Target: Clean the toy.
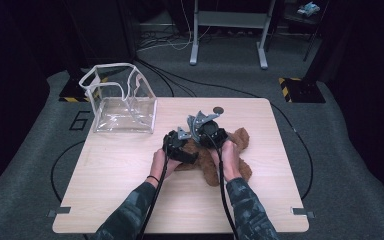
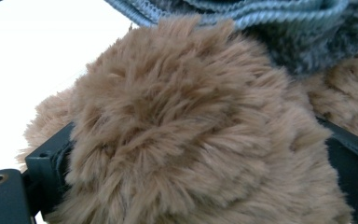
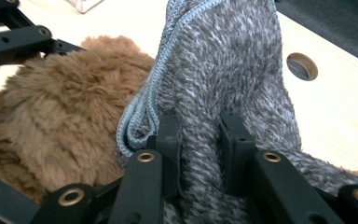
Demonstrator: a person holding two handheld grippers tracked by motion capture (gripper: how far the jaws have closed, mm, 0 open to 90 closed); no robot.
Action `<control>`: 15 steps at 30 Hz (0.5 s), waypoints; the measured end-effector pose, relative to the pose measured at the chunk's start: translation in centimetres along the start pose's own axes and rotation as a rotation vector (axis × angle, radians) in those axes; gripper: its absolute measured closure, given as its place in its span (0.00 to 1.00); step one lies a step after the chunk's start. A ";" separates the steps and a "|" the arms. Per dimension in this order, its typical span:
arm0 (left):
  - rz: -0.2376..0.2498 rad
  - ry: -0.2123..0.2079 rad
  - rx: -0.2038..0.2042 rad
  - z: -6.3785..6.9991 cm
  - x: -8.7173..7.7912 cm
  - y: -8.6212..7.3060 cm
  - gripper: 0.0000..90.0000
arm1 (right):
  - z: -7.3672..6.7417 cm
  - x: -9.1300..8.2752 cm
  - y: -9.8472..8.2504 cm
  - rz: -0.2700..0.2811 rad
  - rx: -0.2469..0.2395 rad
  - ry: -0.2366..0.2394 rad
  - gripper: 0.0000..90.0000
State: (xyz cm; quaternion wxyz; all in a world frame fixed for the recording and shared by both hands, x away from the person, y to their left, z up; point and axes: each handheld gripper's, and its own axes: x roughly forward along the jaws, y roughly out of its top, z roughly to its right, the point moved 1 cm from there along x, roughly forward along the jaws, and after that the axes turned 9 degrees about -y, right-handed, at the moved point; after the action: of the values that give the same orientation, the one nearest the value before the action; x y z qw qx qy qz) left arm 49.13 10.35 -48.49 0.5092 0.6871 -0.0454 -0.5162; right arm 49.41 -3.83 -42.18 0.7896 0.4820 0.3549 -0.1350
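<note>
The right gripper [image 3: 199,140] is pinching a fold of the grey knitted garment [image 3: 233,70], its jaws pressed into the fabric from both sides, just beside the pale blue ribbed edge [image 3: 142,112]. The left gripper [image 2: 200,186] has its jaws standing on either side of a rounded brown furry part of the plush toy [image 2: 191,130], which bulges between them; the grip looks firm, though the fingertips are buried in fur. From the high view, both grippers, left [image 1: 179,145] and right [image 1: 207,131], meet over the toy [image 1: 240,145], which lies on the wooden table [image 1: 130,185] right of centre, well apart from the clear plastic bag [image 1: 122,102] standing open at the far left corner. Judgement: the work appears to be the handling of the toy's garment, pulling it on or off, and it is at an early to middle stage; the toy is held and the fabric gathered, but which way the garment is going cannot be told. The bag holds nothing visible. Hidden: most of the toy's body lies under the hands and grippers; its head and limbs cannot be sorted out. A round hole [image 3: 302,65] in the tabletop lies beyond the garment.
</note>
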 end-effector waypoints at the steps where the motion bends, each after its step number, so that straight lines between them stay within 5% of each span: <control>1: -0.005 0.000 0.006 0.0 0.0 0.0 0.06 | 0.2 0.0 -0.1 0.004 -0.001 0.000 0.81; 15: -0.012 -0.001 0.031 0.2 0.0 -0.1 0.06 | 3.0 -0.5 -1.4 -0.012 0.051 -0.066 0.82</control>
State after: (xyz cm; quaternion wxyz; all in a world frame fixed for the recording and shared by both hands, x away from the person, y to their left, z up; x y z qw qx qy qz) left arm 48.93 10.30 -48.54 0.4955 0.6948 -0.0495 -0.5190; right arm 49.56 -7.17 -41.91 0.7874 0.4953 0.3281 -0.1645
